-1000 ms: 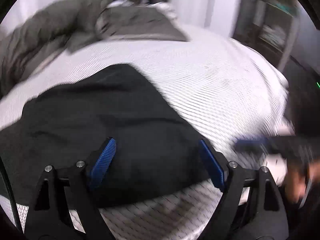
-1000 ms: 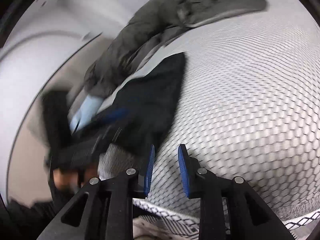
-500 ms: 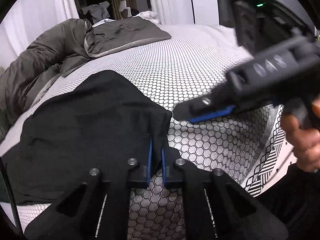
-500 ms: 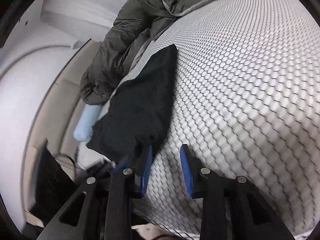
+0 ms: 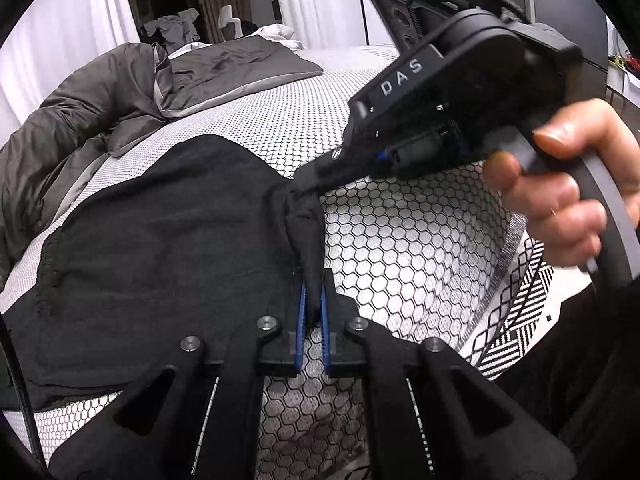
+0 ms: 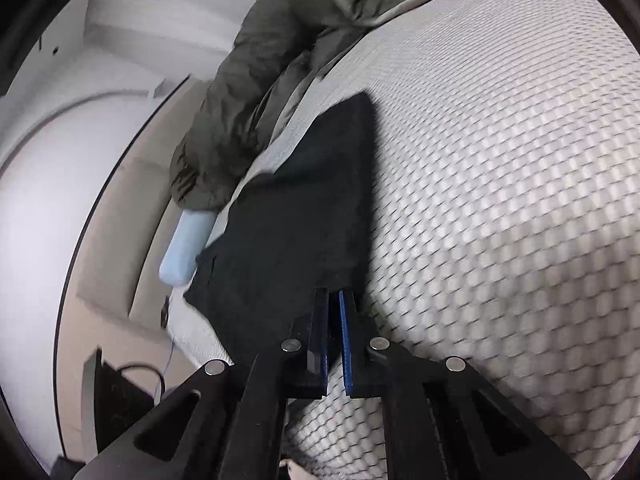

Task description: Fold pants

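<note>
- Since the earlier frame, both tongs have clenched: the left tongs (image 5: 313,300), wide apart a second ago, now pinch the right-hand edge of the black pants (image 5: 160,248) at lower centre of the left wrist view, with a bunched strip of cloth running up from between the blue pads.
- Also since then, the right tongs (image 6: 334,308) have come in from open bedcover to the pants (image 6: 304,216); the tips bite the cloth's near right corner at lower centre of the right wrist view.
- From the left wrist view, the right tongs (image 5: 316,176) reach in from the upper right, held by the person's hand (image 5: 560,184), and grip the same bunched edge a little farther up.
- The pants lie flat on the bed (image 5: 400,248), spread over the left half of the left wrist frame, their far edge near the grey duvet (image 5: 100,104) at upper left.
- To the right of the pants the honeycomb-patterned bedcover is bare as far as the bed's edge at the right.
- In the right wrist view, a pale blue roll (image 6: 186,248) lies just beside the left edge of the pants, by the side of the bed.
</note>
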